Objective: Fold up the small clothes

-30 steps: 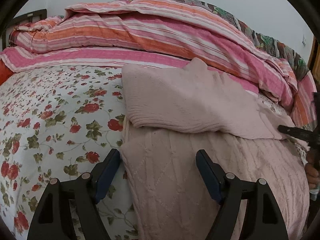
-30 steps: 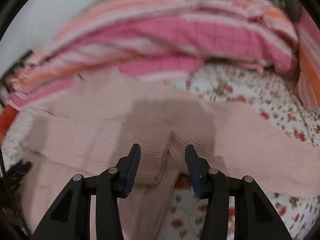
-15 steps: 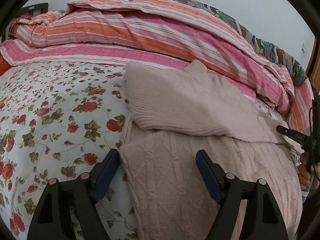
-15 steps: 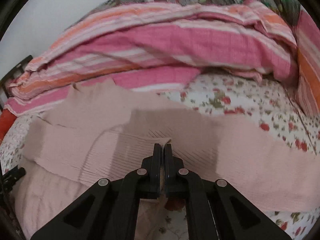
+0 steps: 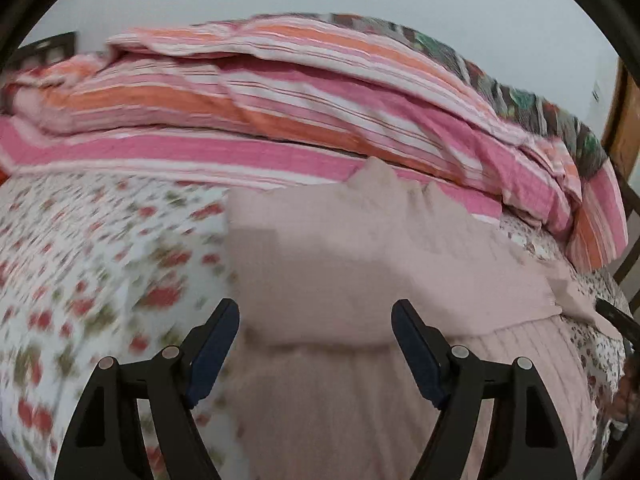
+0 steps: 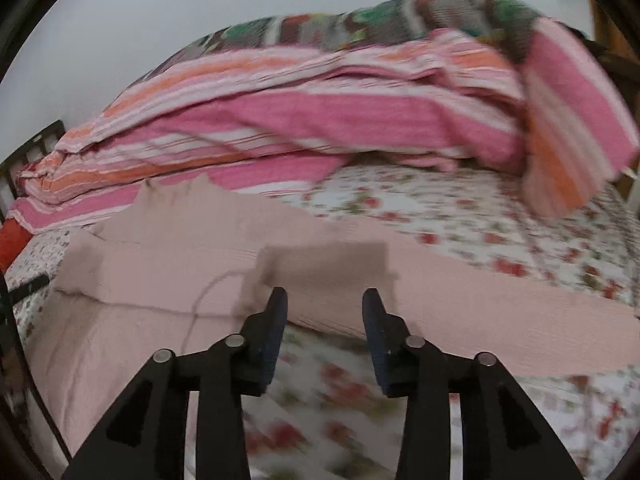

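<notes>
A pale pink knit sweater [image 5: 360, 400] lies on the flowered bed sheet [image 5: 100, 280], one sleeve [image 5: 360, 264] folded across its chest. In the left wrist view my left gripper [image 5: 316, 320] hovers open over the sweater's near left part, with nothing pressed between its pads. In the right wrist view the same sweater [image 6: 120, 360] lies at the left, and its other sleeve [image 6: 520, 320] stretches out to the right. My right gripper [image 6: 326, 304] sits just short of that sleeve's near edge. Its jaws are opening and nothing is between them.
A heap of pink and orange striped quilts [image 5: 320, 112] runs along the far side of the bed, against a pale wall. A dark patterned blanket [image 6: 360, 28] tops it. The bare flowered sheet [image 6: 500, 232] shows to the right of the sleeve.
My right gripper shut half a second ago, then opened again and drew back toward the sleeve's near edge. The left gripper rose a little and stayed open. Both views are now blurred.
</notes>
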A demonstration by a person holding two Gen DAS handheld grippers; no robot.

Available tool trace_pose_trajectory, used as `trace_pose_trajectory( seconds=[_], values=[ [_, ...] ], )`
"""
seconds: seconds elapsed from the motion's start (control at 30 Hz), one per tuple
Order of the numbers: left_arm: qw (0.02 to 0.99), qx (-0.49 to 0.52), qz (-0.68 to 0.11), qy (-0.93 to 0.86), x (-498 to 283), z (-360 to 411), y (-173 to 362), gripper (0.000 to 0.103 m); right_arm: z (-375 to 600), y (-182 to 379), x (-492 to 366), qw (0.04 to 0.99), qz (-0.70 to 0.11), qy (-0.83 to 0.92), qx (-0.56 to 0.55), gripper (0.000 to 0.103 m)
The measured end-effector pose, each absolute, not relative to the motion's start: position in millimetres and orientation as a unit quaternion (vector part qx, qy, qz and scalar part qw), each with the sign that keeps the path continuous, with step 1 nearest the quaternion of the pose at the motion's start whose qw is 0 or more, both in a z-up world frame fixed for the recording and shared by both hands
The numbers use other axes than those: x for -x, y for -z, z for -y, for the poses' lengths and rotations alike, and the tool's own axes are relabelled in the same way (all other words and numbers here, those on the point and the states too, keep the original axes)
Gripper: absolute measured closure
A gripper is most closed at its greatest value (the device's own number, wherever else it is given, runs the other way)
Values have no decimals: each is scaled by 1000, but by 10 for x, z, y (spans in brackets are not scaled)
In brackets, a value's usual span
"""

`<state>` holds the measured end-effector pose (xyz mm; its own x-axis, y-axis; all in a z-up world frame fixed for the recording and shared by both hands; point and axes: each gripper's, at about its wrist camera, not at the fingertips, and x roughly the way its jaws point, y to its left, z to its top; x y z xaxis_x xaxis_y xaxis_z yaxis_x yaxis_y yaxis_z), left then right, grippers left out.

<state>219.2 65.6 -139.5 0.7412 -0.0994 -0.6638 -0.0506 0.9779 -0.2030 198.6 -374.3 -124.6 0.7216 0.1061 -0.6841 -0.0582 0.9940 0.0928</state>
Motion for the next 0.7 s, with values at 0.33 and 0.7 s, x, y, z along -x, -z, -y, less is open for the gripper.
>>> trace_pose_trajectory(
  seconds=[0.33,0.7],
  values=[
    [912,34,-408,-17,-2508,-361,1687,20,4997,1418,-1374,920,-378,34,-95,40],
    [915,23,-402,-30,-2516,-338,1693,18,5750,1676,-1487,893,-360,64,-263,31]
  ],
)
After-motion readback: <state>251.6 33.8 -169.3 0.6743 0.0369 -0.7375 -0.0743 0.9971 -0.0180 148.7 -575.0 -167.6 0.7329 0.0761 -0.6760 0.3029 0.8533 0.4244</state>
